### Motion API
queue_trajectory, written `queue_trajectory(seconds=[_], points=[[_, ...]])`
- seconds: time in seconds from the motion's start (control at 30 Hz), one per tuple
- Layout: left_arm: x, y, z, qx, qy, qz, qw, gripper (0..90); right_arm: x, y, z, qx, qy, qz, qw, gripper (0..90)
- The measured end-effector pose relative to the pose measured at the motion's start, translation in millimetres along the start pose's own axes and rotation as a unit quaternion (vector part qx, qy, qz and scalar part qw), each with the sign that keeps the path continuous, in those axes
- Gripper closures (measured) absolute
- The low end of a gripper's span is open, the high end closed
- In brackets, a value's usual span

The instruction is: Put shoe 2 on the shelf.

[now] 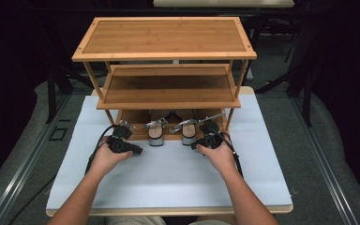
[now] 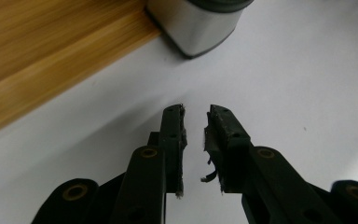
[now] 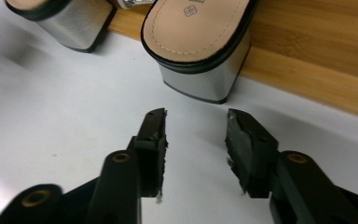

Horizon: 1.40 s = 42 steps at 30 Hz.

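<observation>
I hold one tool in each hand over the white sheet that covers the tabletop, just in front of the bamboo shoe rack. My left tool sits near the rack's left front leg, and my right tool near the right side of its bottom shelf. Both point forward toward the rack.

In the left gripper view, my left tool has its jaws slightly apart with a narrow gap between the pads, and nothing is held in them. They hover over bare white sheet. Ahead and a little to the side stands the silver block heel of the left sandal, its base on the sheet just beside the rack's wooden edge.

In the right gripper view, my right tool has its jaws well apart and empty. The right sandal lies straight ahead: its tan insole rimmed in black, its silver heel resting on the sheet against the rack's front edge. The heel is near the jaw tips but apart from them. The other sandal's heel shows farther off.

From the high view the two sandals sit side by side at the bottom shelf, heels toward me; their toes seem to run under the middle shelf, though shadow makes that hard to tell. The top shelf is bare wood.
</observation>
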State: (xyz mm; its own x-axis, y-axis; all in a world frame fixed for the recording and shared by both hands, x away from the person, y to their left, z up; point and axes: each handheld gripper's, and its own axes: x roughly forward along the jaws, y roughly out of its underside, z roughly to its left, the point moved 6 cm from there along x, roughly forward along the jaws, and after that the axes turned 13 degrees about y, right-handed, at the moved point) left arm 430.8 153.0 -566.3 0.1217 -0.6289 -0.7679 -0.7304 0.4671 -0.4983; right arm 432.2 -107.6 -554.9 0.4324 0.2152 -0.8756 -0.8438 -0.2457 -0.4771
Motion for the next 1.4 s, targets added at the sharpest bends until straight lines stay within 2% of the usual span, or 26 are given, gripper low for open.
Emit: queue_trajectory(seconds=[0.07,0.1,0.2,0.33,0.43,0.53,0.63,0.7,0.87,1.0,1.13,1.4], points=[[4.0,-6.1,0.2,0.008,-0.007,0.004,0.9999,73.1,1.8,-1.9,-0.6,0.000,0.016,-0.008,0.9998,53.5],[5.1,-7.9,-0.4,0.007,-0.006,0.006,0.9999,72.8,2.3,-3.5,-1.9,0.003,0.016,-0.012,0.9998,52.4],[9.7,-13.2,-0.9,0.005,-0.010,0.017,0.9998,66.9,3.5,-6.6,-4.3,0.010,0.003,-0.014,0.9998,50.9],[13.2,-23.4,1.4,0.005,-0.028,0.003,0.9996,55.2,6.3,-10.8,-5.4,0.014,-0.009,-0.024,0.9996,50.3],[16.9,-29.8,2.3,0.009,-0.023,-0.006,0.9997,51.7,8.0,-13.0,-3.4,0.013,-0.020,-0.030,0.9993,50.3],[20.8,-35.5,3.4,0.005,-0.018,-0.016,0.9997,51.5,8.7,-15.1,-0.8,0.013,-0.023,-0.037,0.9990,50.9],[25.2,-38.1,2.7,0.002,-0.010,-0.010,0.9999,51.6,8.6,-17.6,0.6,0.013,-0.024,-0.044,0.9987,52.1],[26.3,-38.8,1.5,0.008,-0.016,-0.005,0.9998,51.5,8.9,-18.5,0.7,0.012,-0.024,-0.042,0.9987,51.7],[26.5,-40.3,0.8,0.004,-0.017,0.000,0.9998,51.8,9.1,-18.8,0.1,0.011,-0.034,-0.040,0.9986,51.6],[27.7,-42.2,-1.2,0.002,-0.017,0.006,0.9998,51.8,9.2,-19.3,2.7,0.014,-0.027,-0.041,0.9987,51.6],[28.9,-45.2,-2.6,-0.003,-0.003,0.003,1.0000,51.9,8.4,-20.5,5.1,0.015,-0.026,-0.039,0.9988,51.9],[29.8,-45.9,-3.7,-0.009,0.001,0.004,1.0000,51.9,7.6,-23.0,8.1,0.015,-0.047,-0.029,0.9984,52.7]])
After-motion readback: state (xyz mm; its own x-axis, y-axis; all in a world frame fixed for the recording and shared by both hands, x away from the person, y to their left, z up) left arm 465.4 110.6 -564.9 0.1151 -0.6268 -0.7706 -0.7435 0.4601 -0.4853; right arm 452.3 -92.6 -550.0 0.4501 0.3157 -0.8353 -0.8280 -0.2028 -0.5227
